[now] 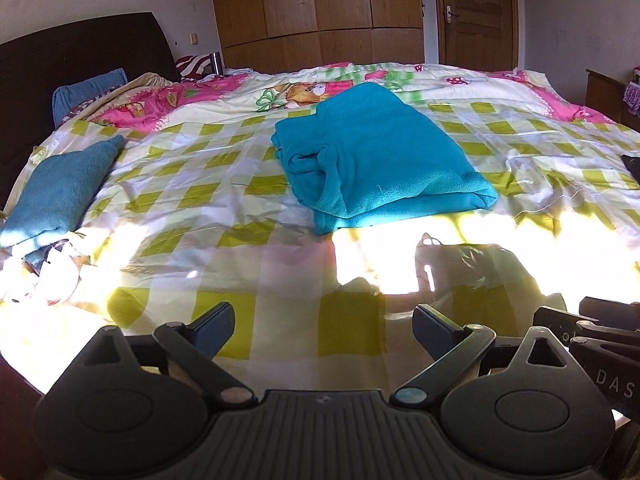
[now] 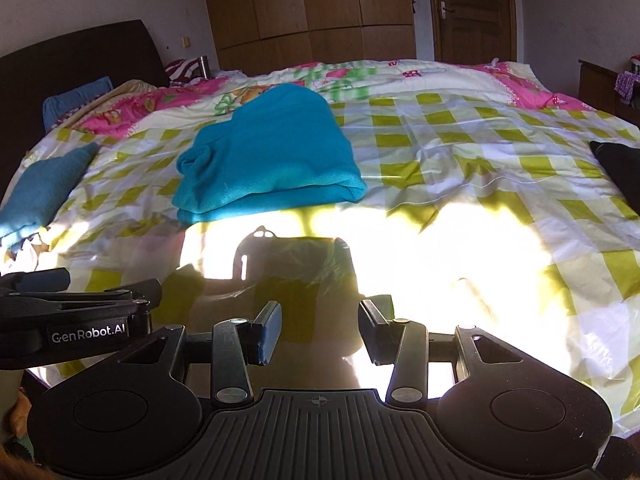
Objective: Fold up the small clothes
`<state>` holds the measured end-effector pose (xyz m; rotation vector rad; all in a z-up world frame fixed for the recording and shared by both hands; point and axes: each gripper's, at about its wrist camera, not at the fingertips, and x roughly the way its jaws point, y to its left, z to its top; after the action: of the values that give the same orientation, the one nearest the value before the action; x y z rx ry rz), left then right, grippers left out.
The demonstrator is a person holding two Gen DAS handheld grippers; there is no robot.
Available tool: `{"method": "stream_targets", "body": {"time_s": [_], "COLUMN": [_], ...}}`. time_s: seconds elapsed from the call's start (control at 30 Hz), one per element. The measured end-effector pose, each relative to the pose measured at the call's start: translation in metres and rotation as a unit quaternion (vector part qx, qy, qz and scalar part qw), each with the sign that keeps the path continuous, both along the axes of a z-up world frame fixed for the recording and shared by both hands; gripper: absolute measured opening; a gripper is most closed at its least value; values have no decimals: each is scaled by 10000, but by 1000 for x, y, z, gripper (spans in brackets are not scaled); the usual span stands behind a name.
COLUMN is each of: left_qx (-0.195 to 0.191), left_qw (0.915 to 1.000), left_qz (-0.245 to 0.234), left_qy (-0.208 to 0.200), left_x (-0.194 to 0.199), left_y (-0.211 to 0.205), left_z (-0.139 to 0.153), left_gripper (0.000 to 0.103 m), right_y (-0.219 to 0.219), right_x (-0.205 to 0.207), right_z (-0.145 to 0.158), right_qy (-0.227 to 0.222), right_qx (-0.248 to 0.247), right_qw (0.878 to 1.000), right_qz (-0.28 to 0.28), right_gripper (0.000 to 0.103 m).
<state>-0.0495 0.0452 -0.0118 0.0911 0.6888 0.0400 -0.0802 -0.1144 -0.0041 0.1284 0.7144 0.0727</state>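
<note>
A teal fleece garment (image 1: 376,156) lies folded in a thick stack in the middle of the checked bedspread (image 1: 224,184); the right wrist view shows the same garment (image 2: 272,152) left of centre. My left gripper (image 1: 324,330) hovers over the sunlit near part of the bed, open and holding nothing, well short of the garment. My right gripper (image 2: 320,330) is beside it, also open and holding nothing. A second teal folded piece (image 1: 60,188) rests at the left edge of the bed, and appears again as a teal folded piece (image 2: 44,188).
A dark headboard (image 1: 60,64) and blue pillow (image 1: 84,92) stand at the left. Crumpled white and pink items (image 1: 44,276) lie near the left edge. A dark object (image 2: 616,168) sits at the bed's right side. Wooden wardrobe (image 1: 320,12) and door stand behind.
</note>
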Motion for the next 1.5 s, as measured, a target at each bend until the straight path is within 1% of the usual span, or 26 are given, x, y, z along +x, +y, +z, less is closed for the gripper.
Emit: {"method": "stream_targets", "body": {"time_s": [0.2, 0.4, 0.6, 1.5], "left_qx": [-91, -100, -126, -214], "left_qw": [9998, 9993, 9988, 9985], "left_qz": [-65, -112, -7, 64], "left_qy": [193, 354, 464, 492], "left_x": [4, 7, 10, 10], "left_y": [-4, -9, -8, -6], "left_z": [-8, -13, -16, -18], "left_gripper": [103, 103, 103, 103], "right_y": [1, -7, -7, -9], "right_x": [1, 4, 3, 4], "right_z": [-9, -16, -19, -22], "right_qy": [111, 251, 250, 305], "right_qx": [20, 148, 212, 283], "right_qw": [9999, 9996, 9994, 9991], "right_qz": [92, 4, 68, 32], "right_gripper": [42, 42, 42, 43]}}
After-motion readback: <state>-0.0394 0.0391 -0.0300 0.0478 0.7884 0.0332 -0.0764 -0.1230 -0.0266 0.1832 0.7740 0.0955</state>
